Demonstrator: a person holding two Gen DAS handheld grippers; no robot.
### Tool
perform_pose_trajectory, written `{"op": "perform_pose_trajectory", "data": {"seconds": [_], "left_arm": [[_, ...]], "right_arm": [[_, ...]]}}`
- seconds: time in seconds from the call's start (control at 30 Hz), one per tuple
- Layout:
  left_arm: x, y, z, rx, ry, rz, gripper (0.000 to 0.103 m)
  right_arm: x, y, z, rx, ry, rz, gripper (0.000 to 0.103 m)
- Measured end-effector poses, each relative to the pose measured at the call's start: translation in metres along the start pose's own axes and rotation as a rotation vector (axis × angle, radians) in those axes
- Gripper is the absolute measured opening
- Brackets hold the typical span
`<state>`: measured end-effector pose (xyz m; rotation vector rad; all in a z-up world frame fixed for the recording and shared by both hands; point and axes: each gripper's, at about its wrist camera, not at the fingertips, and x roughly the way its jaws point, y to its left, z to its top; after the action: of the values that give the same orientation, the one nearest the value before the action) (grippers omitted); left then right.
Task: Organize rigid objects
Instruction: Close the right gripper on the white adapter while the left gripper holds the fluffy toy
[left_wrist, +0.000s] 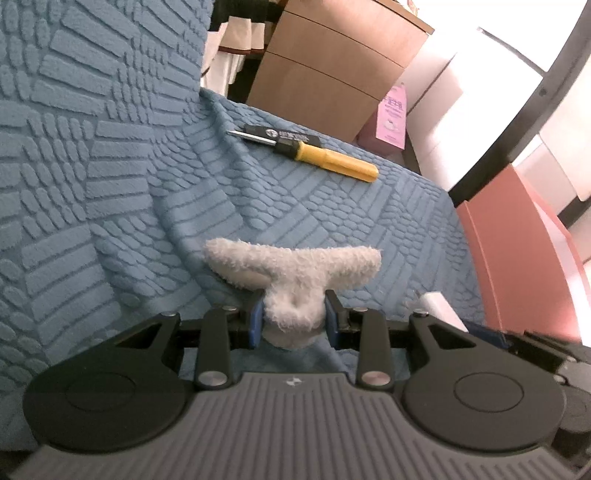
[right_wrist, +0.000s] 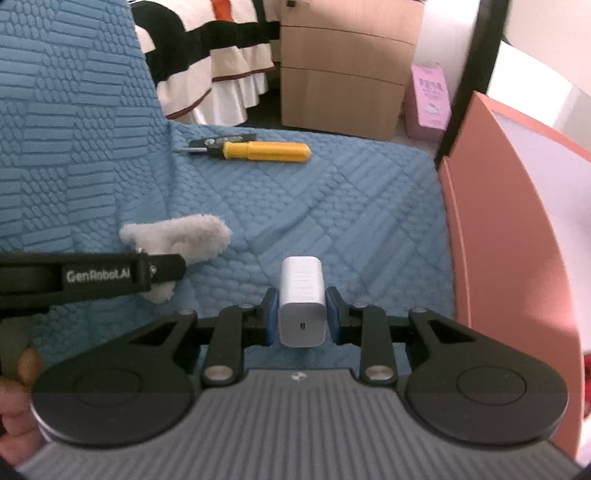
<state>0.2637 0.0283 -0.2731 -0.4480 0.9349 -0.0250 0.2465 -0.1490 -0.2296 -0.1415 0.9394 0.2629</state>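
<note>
Here, on the left, the left gripper (left_wrist: 294, 318) was closed on a grey fluffy toy (left_wrist: 291, 280), lifted just above the blue textured cover (left_wrist: 110, 184). The yellow-handled screwdriver (right_wrist: 255, 150) lay farther back on the cover, untouched. On the right, the right gripper (right_wrist: 302, 316) pinched a white USB charger (right_wrist: 302, 306) by its 2 flat sides, probably for carrying it toward the pink box (right_wrist: 509, 240).

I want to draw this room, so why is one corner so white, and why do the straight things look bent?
Left wrist view: the window glares white, so detail there is lost, and the cabinet leans from the fisheye lens. Right wrist view: the black pole bows, the pink board curves, and the screwdriver looks a bit soft.
</note>
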Motion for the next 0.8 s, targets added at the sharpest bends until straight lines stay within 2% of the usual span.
{"op": "perform_pose_trajectory", "data": {"seconds": [0.47, 0.7, 0.8], "left_arm": [[-0.010, -0.007, -0.016, 0.012, 0.024, -0.055, 0.038], [-0.010, -0.012, -0.016, 0.082, 0.025, -0.068, 0.038], [-0.008, -0.007, -0.018, 0.071, 0.028, -0.076, 0.038]], "right_arm": [[-0.022, 0.004, -0.039, 0.067, 0.022, -0.022, 0.030], [-0.020, 0.000, -0.040, 0.096, 0.080, -0.015, 0.030], [-0.020, -0.004, -0.040, 0.108, 0.091, -0.003, 0.031]]}}
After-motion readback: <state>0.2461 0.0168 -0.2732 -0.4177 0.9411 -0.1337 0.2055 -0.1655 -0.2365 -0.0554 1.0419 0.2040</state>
